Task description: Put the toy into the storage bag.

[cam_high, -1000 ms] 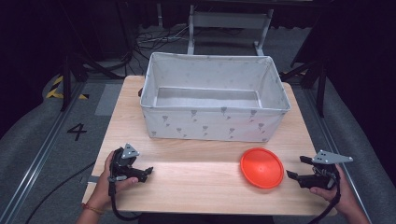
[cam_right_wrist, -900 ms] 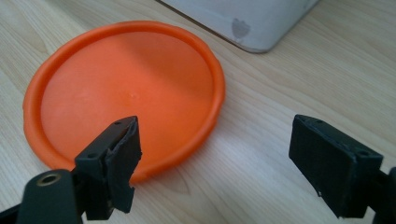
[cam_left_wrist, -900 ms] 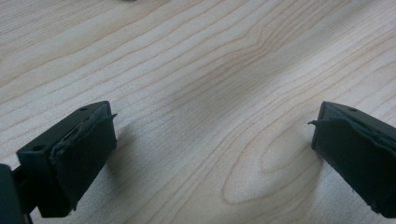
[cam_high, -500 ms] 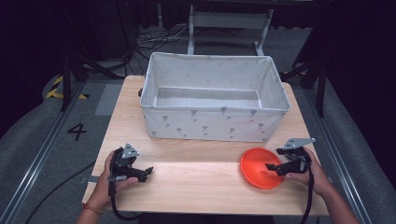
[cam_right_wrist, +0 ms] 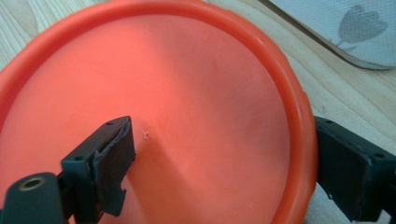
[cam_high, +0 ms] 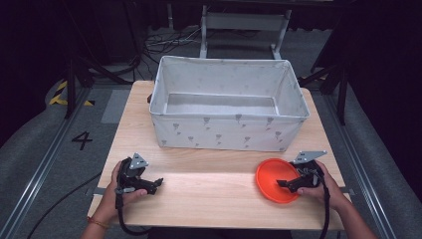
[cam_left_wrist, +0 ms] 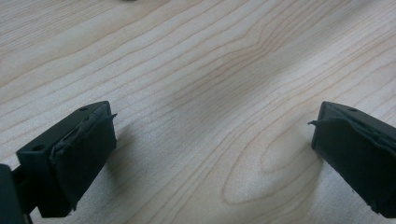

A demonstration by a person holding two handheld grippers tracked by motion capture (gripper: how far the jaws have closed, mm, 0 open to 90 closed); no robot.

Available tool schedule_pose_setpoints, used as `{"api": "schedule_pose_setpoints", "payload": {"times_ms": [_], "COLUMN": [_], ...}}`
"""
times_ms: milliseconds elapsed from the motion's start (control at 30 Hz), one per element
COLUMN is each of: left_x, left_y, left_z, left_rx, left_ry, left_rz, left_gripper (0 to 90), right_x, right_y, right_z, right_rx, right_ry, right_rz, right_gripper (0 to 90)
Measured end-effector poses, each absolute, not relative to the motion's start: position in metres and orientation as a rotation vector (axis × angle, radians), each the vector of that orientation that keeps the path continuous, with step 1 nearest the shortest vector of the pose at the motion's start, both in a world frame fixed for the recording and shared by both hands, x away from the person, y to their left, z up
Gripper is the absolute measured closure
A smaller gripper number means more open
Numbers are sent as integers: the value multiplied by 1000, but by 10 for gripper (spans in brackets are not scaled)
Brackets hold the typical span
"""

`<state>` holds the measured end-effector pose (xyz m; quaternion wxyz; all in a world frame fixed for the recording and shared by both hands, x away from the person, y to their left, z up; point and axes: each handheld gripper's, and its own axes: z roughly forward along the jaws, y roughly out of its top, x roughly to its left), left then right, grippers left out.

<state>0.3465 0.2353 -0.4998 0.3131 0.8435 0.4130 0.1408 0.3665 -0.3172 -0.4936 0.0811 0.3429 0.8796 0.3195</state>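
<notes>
Pale wood table [cam_high: 219, 191] carries a fabric bin [cam_high: 226, 107] at the back. Left gripper [cam_high: 155, 182] rests near the front edge, fingers spread and empty. Right gripper [cam_high: 281, 183] has moved in from the table's edge within the last second; its parted fingers now straddle the plate's [cam_high: 272, 179] rim, ready to clamp.

We saw the round orange plastic plate [cam_high: 274, 179] lying flat, hollow side up, on the wooden table's near right part.
</notes>
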Motion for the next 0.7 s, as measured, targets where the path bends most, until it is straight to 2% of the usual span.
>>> {"api": "schedule_pose_setpoints", "payload": {"times_ms": [133, 267, 700], "left_x": [346, 347, 347], "left_y": [235, 235, 236], "left_z": [-500, -500, -500], "left_rx": [2224, 2224, 2225], "left_ry": [1089, 1087, 1084], "left_rz": [372, 377, 368], "left_gripper": [2, 3, 4], "right_x": [365, 362, 359], "right_y": [-319, -328, -347], "right_z": [-492, -487, -475], "right_rx": [1063, 1100, 1114], "right_ry": [2591, 2518, 2502], "right_rz": [965, 984, 1092], "right_gripper": [240, 488, 710]}}
